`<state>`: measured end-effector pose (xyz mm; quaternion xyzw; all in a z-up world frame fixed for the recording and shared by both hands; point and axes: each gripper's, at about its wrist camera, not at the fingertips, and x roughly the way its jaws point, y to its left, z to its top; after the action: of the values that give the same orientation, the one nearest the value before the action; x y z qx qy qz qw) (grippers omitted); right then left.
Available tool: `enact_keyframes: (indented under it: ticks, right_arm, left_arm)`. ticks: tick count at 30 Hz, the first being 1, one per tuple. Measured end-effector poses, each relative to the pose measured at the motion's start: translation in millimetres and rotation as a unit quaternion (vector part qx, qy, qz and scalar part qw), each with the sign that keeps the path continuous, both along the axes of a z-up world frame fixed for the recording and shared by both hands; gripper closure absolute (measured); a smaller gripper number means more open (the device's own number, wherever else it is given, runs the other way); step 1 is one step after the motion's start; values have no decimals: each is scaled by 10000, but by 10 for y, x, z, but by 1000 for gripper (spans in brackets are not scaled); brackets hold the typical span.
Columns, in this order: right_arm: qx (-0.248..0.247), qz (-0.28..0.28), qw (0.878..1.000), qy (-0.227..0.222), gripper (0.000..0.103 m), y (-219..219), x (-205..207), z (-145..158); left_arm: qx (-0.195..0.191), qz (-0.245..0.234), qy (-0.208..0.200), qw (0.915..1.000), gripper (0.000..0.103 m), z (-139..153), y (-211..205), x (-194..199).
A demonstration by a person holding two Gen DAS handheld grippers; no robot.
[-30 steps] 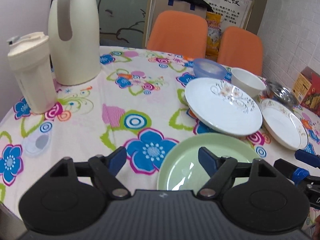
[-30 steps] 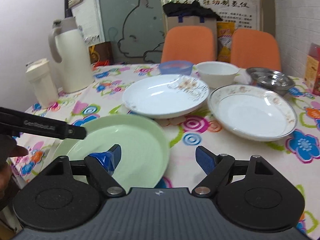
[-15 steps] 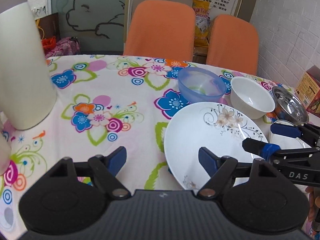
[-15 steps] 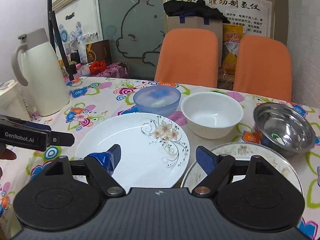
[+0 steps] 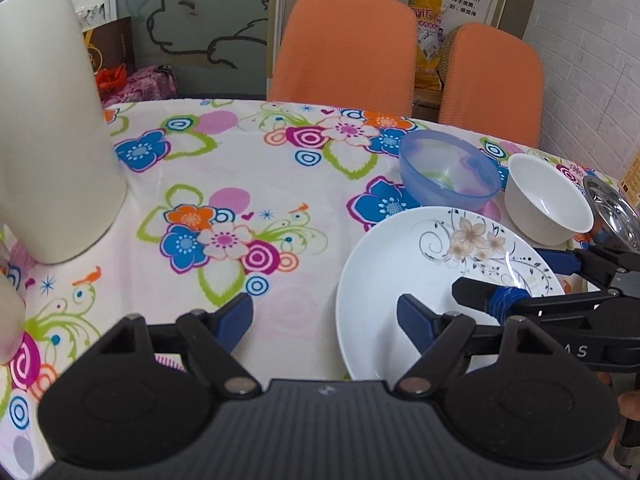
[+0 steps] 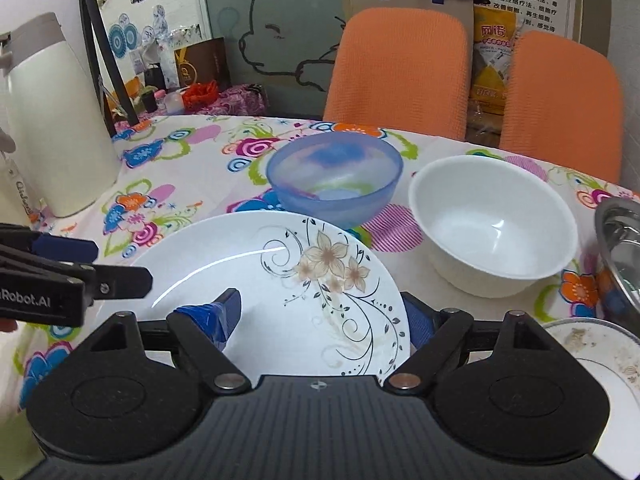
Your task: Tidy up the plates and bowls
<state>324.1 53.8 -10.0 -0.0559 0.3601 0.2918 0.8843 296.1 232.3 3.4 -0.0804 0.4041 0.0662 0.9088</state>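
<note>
A white plate with a flower print (image 5: 404, 276) (image 6: 280, 292) lies on the flowered tablecloth. Behind it stand a blue translucent bowl (image 5: 448, 170) (image 6: 334, 180), a white bowl (image 5: 548, 200) (image 6: 496, 224) and a steel bowl (image 5: 612, 208) (image 6: 620, 248). My left gripper (image 5: 324, 320) is open, its right finger over the plate's left edge. My right gripper (image 6: 320, 316) is open and straddles the plate's near part; it also shows in the left wrist view (image 5: 520, 280). A dirty white plate (image 6: 592, 360) lies at the right.
A cream thermos jug (image 5: 48, 128) (image 6: 52, 128) stands at the left of the table. Two orange chairs (image 5: 344, 48) (image 6: 400, 64) stand behind the table. A brick wall (image 5: 592, 60) is at the right.
Both grippers have moved forward over the table, from the green plate to the flowered white plate. The bowls appear closer. Both stay open.
</note>
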Motion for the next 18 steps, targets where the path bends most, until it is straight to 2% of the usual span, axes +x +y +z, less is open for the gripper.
enact_keyframes:
  ticks: [3, 7, 10, 18]
  right_arm:
    - [-7, -69, 9999, -152, 33, -38, -51, 25]
    - [-2, -127, 9999, -61, 33, -124, -169, 6]
    - [-105, -82, 9999, -1, 33, -87, -217, -60]
    - [-51, -5, 9991, -422, 31, -74, -376, -137]
  left_arm:
    - [-11, -45, -10, 10000, 23, -28, 0, -6]
    - [-121, -152, 87, 9998, 23, -127, -79, 97]
    - [-18, -218, 98, 9997, 23, -189, -150, 124]
    - [101, -230, -25, 9997, 27, -210, -185, 101]
